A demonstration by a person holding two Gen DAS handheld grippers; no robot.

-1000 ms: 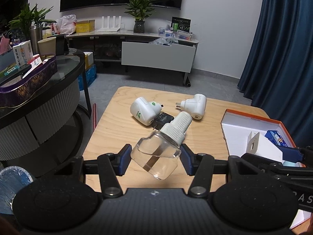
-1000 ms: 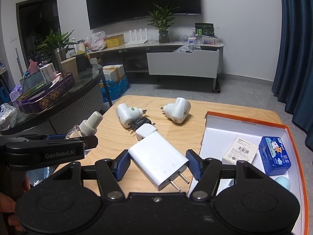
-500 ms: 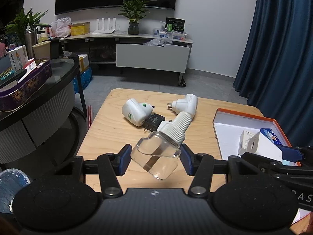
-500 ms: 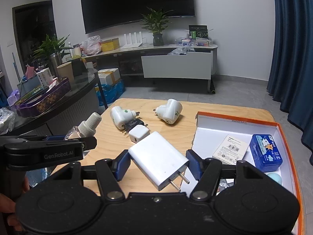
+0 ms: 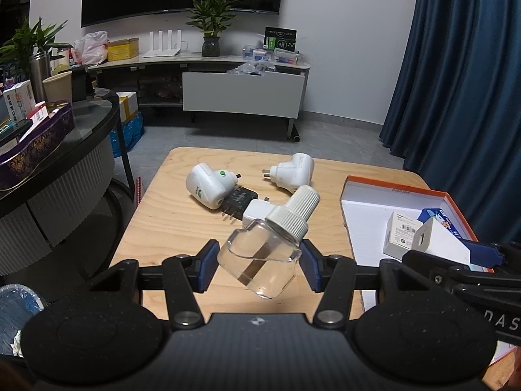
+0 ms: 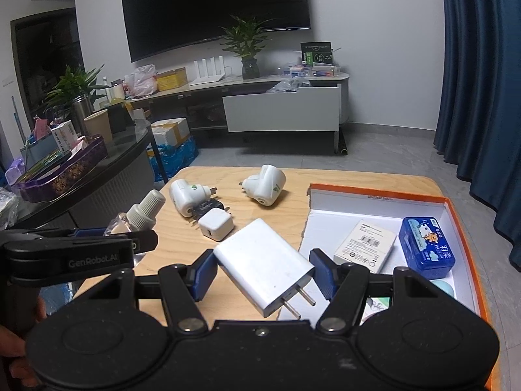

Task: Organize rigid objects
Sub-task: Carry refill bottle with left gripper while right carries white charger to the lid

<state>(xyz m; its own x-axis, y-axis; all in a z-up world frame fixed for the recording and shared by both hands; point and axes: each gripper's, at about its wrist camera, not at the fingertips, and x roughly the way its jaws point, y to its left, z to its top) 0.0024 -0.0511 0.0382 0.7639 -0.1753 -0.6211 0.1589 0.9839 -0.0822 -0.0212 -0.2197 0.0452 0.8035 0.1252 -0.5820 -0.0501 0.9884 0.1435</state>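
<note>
The left gripper [image 5: 259,260] grasps a clear bottle [image 5: 263,254]. The right gripper [image 6: 263,273] grasps a white charger [image 6: 265,268] beside the box [image 6: 374,194] edge, above bare tabletop [image 5: 169,215].

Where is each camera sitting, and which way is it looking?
Left wrist: on the left gripper, looking forward over the wooden table; its fingers hold a clear bottle; the right gripper shows at right.
Right wrist: on the right gripper, facing the same way; its fingers hold a white charger; the left gripper shows at left.
Shared: both see the table, the orange-rimmed box and two white plug-in devices.
</note>
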